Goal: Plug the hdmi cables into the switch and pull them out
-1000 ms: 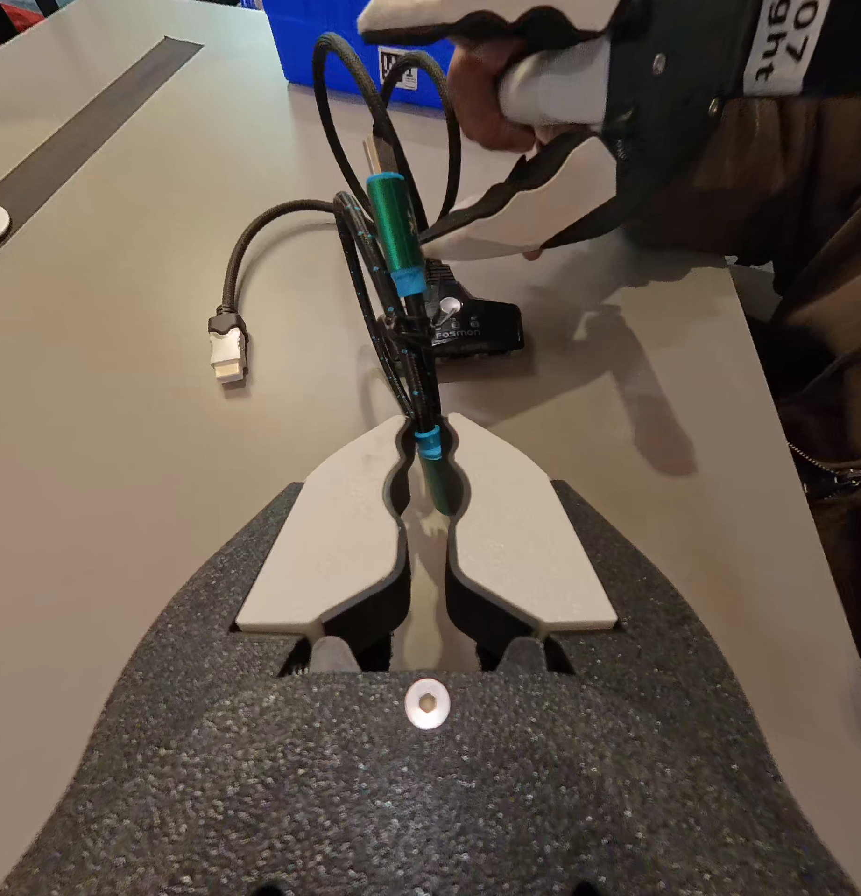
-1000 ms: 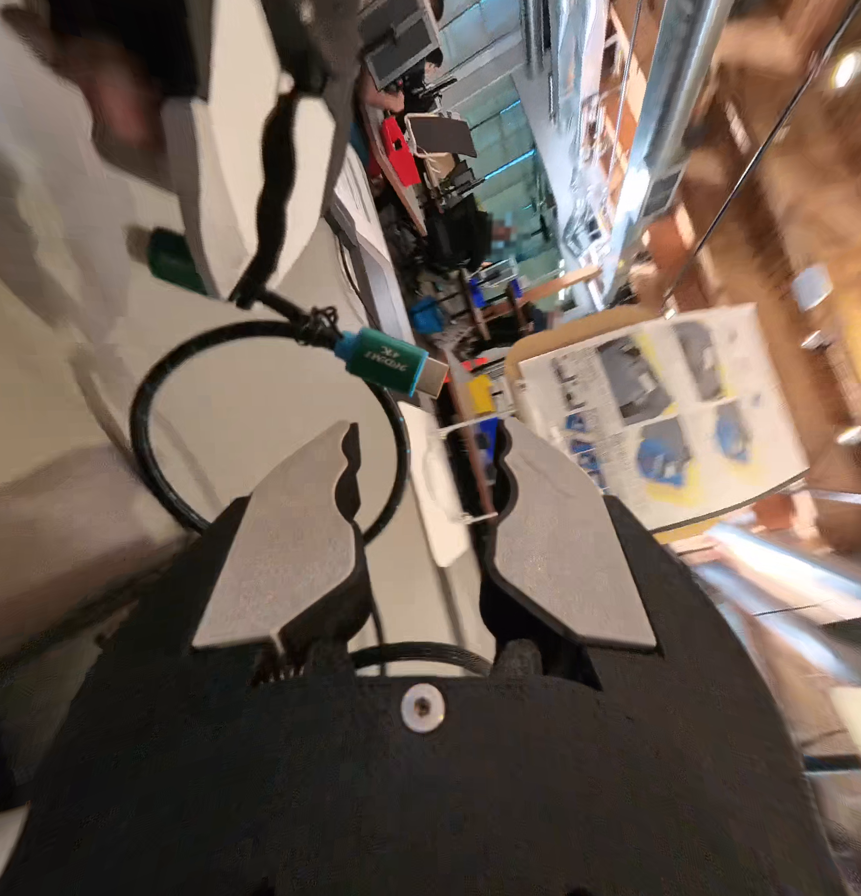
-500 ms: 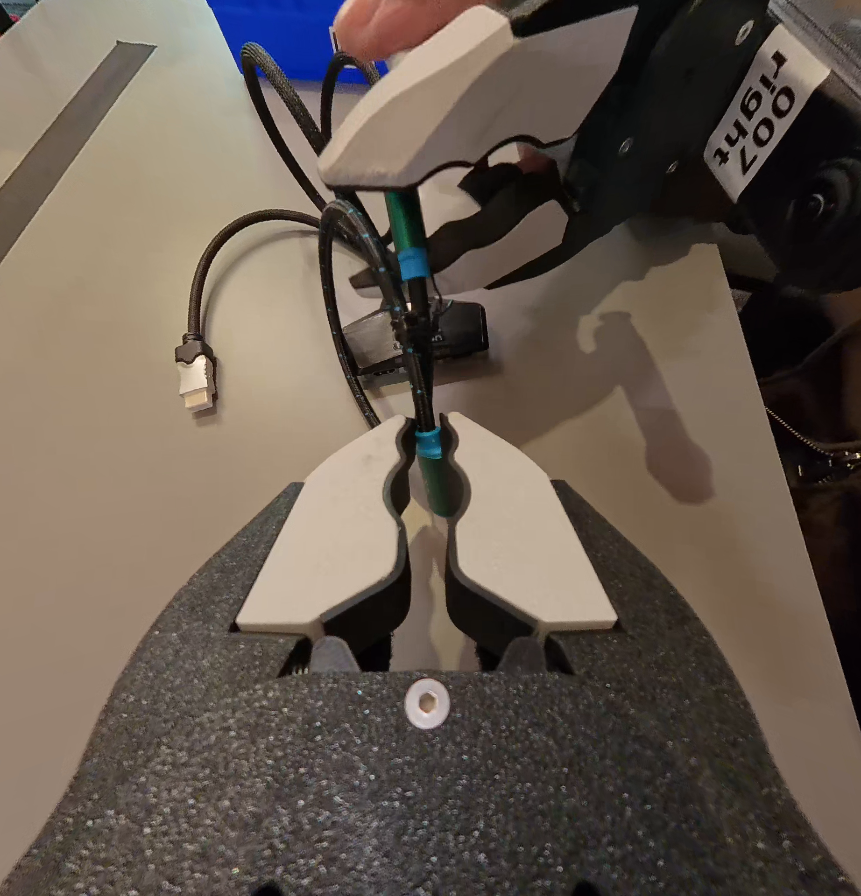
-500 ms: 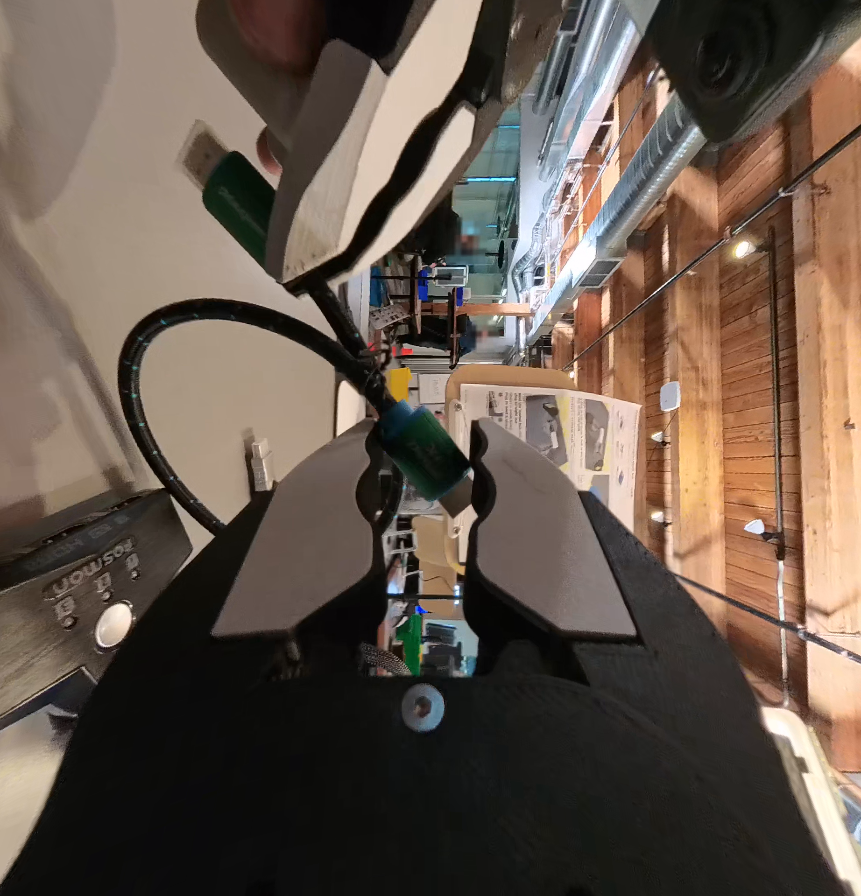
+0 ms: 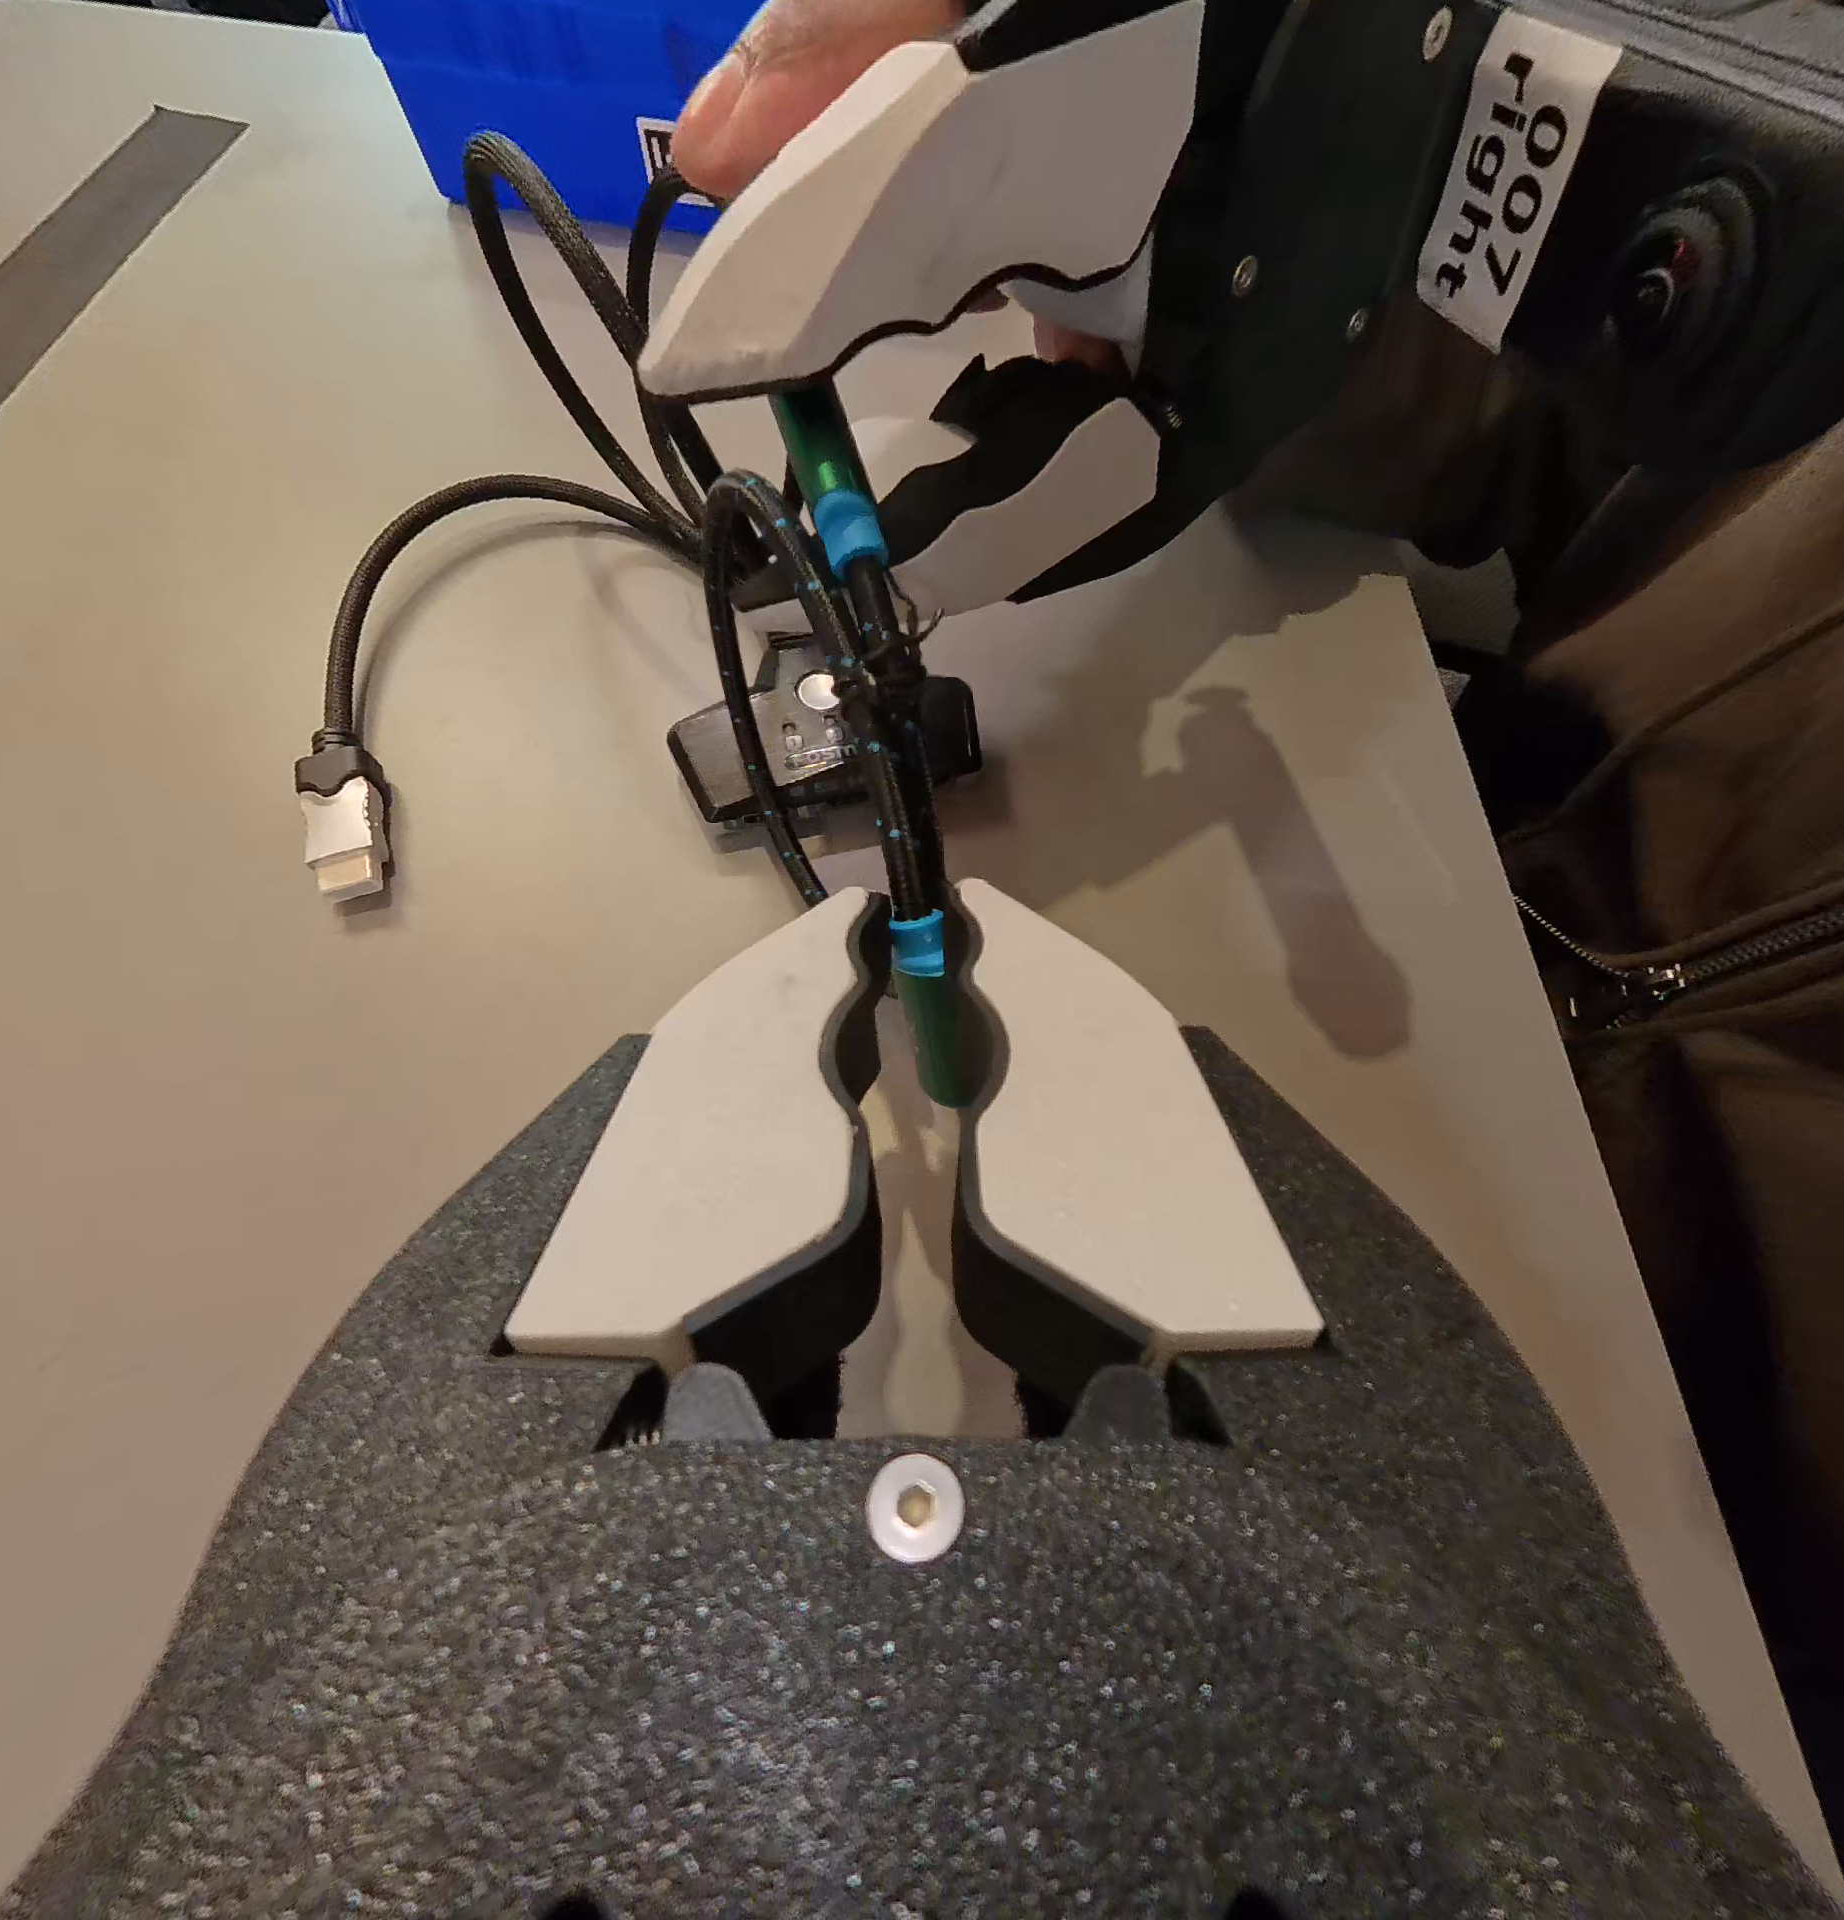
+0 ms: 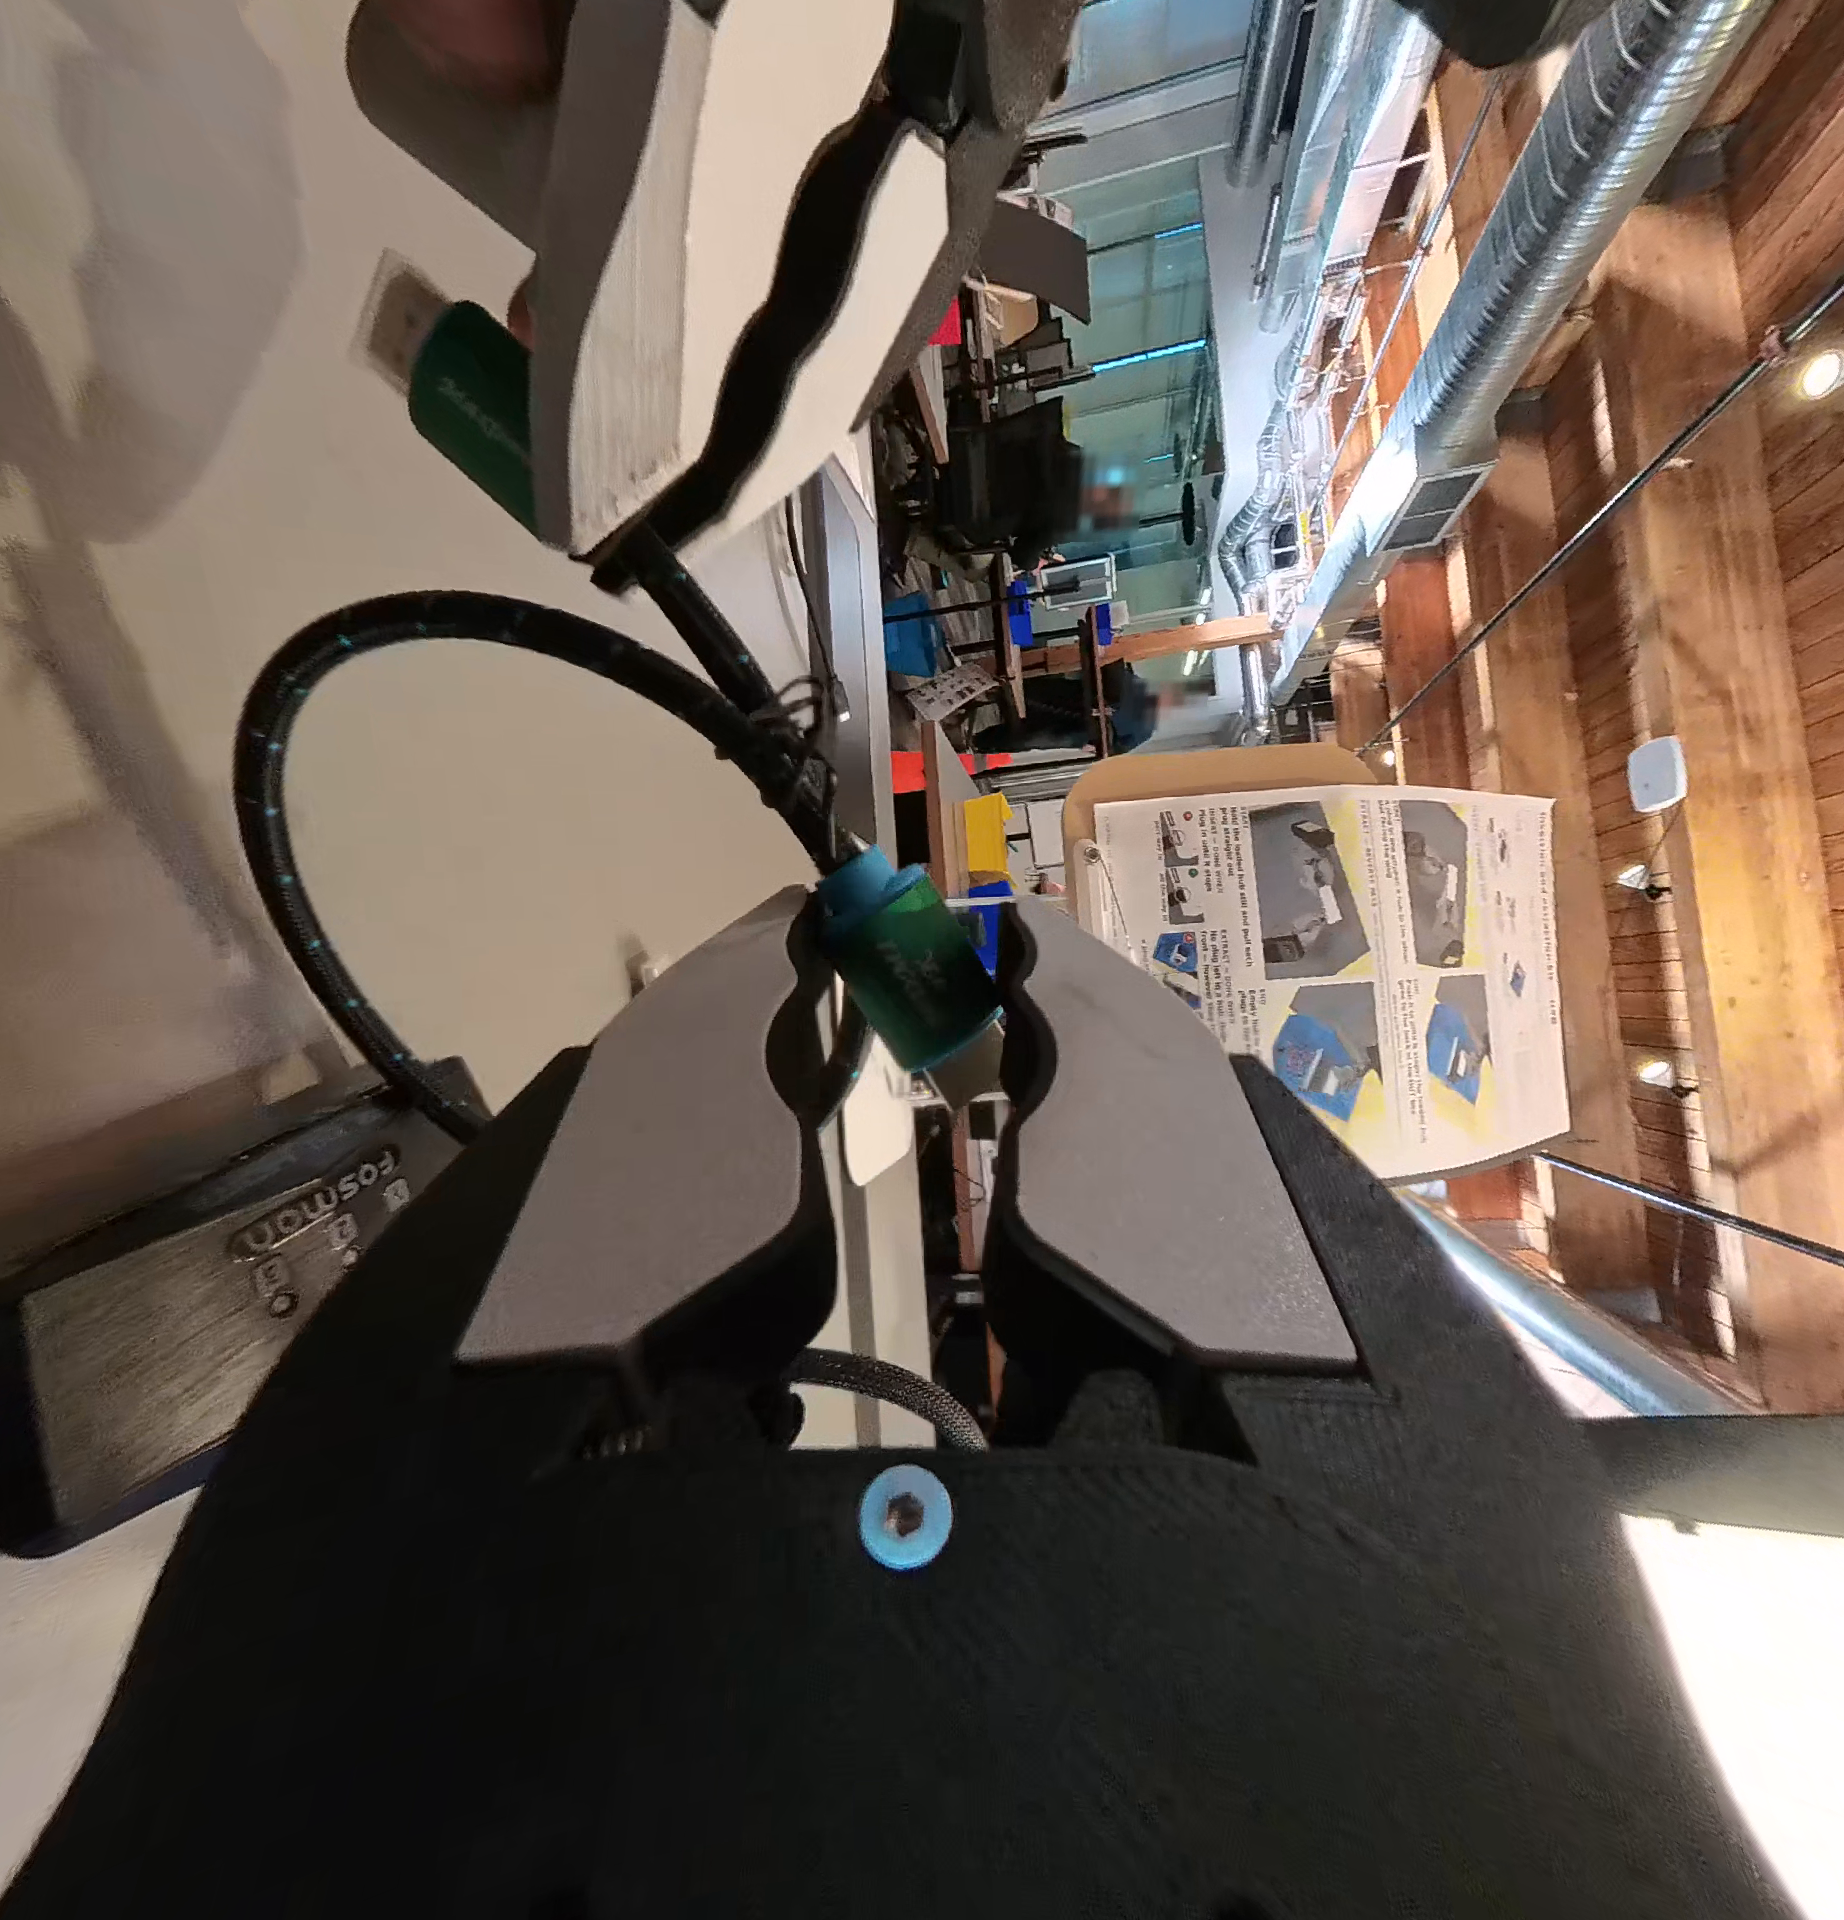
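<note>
Grey table [image 5: 170, 520] under a workshop with wood-panelled walls carries the scene, and above it hangs a short black braided cable [image 5: 902, 790] flecked with blue, with a green plug at either end. One green plug [image 5: 933, 1029], ringed by a blue collar, sits clenched between the pale fingers of the left hand-held gripper [image 5: 913, 904]; in the right wrist view its metal end pokes out past those fingers. The second green plug [image 6: 913, 987] lies slantwise between the fingers of the right hand-held gripper [image 6: 902, 914], its collar against one fingertip and its far end against the other, so this gripper looks clamped on it. A second ago those fingers stood wide apart and short of that plug; now they have closed in around it, so each end of the cable is in a grasp and the cable bows out in a loop [image 6: 274, 831] between the two. Just beneath the loop a black hub box [image 5: 752, 748] rests on the table, with thicker black braided leads running from it. One of these ends in a white-headed connector [image 5: 341, 821] lying loose to the left. Farther back stands a blue bin [image 5: 544, 94], and a person's hand [image 5: 793, 73] grips the right tool from above. Off the table's far side, a printed sheet [image 6: 1365, 956] hangs on a board.
</note>
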A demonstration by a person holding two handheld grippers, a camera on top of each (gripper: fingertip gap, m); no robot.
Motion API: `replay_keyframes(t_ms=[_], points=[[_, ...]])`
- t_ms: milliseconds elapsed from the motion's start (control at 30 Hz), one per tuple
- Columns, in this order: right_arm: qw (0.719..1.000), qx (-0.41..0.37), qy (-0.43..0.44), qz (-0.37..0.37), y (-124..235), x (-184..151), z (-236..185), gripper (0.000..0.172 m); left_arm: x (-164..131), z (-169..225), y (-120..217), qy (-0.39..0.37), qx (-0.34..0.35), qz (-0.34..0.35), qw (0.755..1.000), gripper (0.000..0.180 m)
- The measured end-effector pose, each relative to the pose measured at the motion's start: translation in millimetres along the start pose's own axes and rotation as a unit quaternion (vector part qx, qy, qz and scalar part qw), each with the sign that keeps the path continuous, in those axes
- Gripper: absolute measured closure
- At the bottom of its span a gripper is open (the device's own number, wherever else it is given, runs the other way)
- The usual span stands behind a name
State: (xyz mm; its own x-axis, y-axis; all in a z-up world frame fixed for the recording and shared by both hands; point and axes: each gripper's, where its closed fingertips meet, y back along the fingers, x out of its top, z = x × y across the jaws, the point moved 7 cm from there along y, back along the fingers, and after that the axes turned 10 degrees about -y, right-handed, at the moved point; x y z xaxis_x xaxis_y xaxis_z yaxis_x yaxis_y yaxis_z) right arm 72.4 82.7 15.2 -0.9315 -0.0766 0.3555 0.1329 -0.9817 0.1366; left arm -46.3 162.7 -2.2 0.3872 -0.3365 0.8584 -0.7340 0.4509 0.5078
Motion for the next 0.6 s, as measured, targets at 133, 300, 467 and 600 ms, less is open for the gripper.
replay_keyframes(t_ms=[133,300,467,600], points=[[1.0,-0.004,-0.004,-0.004,-1,1,-2,0.144,-1,-3,2,-0.009,0.01,0.012,1.0,0.171],[1.0,-0.018,-0.004,-0.01,-2,5,-5,0.15,12,-6,13,-0.007,0.047,0.067,0.997,0.136],[0.999,-0.033,-0.003,-0.017,-4,12,-7,0.15,27,2,5,-0.052,0.104,0.049,0.992,0.129],[1.0,-0.026,-0.008,-0.006,-4,19,-13,0.151,33,6,-2,-0.088,0.154,0.024,0.984,0.139]])
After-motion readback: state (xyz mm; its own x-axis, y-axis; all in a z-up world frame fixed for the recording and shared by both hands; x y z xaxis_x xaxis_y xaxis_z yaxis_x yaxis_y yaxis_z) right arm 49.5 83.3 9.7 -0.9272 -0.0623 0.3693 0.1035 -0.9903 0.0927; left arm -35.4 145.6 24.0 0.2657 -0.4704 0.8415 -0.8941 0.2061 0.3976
